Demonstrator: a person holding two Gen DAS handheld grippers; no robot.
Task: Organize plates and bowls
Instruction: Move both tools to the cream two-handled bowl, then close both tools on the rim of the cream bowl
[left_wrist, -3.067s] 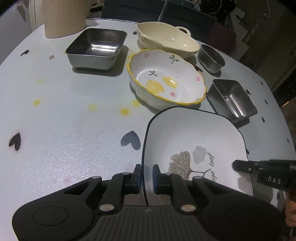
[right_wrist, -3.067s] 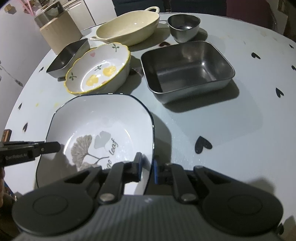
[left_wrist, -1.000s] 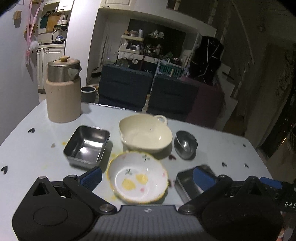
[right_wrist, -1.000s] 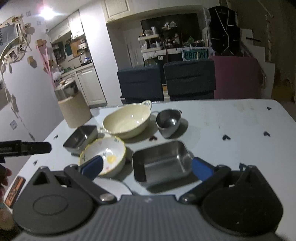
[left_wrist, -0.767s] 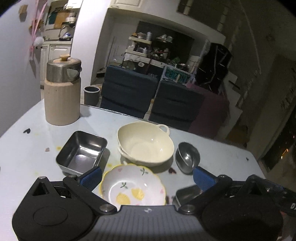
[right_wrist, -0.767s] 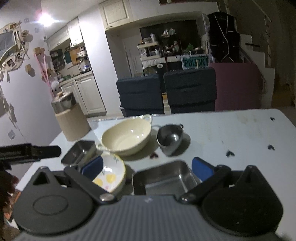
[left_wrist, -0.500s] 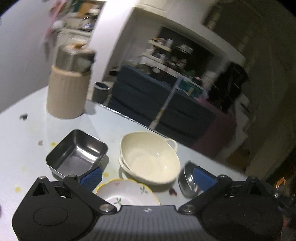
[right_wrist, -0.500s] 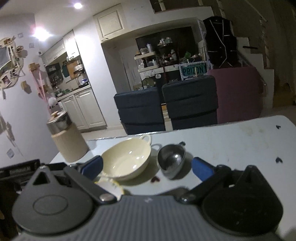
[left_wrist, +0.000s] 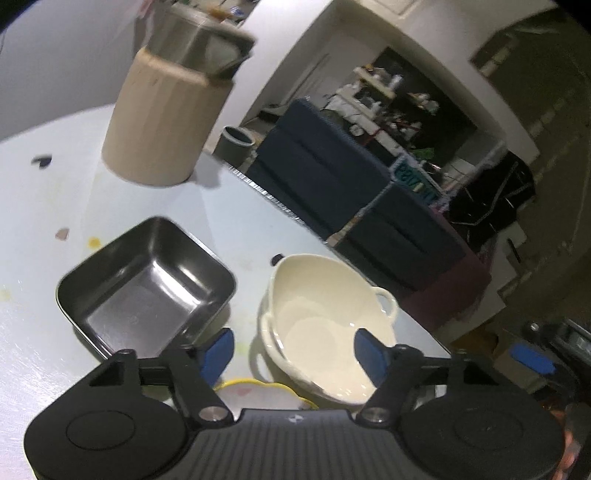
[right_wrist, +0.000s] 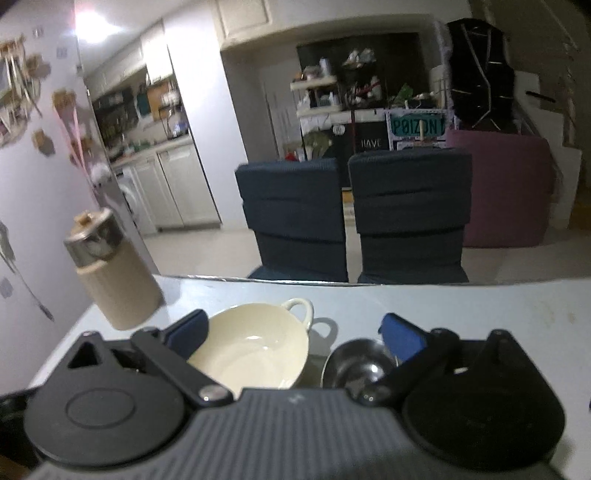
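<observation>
On a pale round table (left_wrist: 44, 206) dotted with small dark hearts, several dishes sit close together. Seen from the left wrist camera, the left gripper (left_wrist: 295, 350) hovers above the table with its blue-padded fingers (left_wrist: 218, 349) spread apart; its jaws have just been closing partway, and nothing is clamped between them. Framed between those fingers is a cream bowl with loop handles (left_wrist: 325, 325), standing upright on the table and not touched by the pads. Just left of it sits an empty square steel tray (left_wrist: 144, 291), near but apart from the bowl. Below the cream bowl, a thin yellow rim of a flowered bowl (left_wrist: 266, 386) peeks out above the gripper body, mostly hidden. Farther back on the left stands a beige canister with a metal lid (left_wrist: 166, 122).

From the right wrist camera, the right gripper (right_wrist: 293, 334) also has its fingers wide apart, having just closed slightly, and it holds nothing. Past its fingers lie the same cream bowl and, just to its right, a small round steel bowl (right_wrist: 356, 363), partly hidden behind the right finger. Two dark blue chairs (right_wrist: 295, 218) stand beyond the far table edge, with a kitchen in the background.
</observation>
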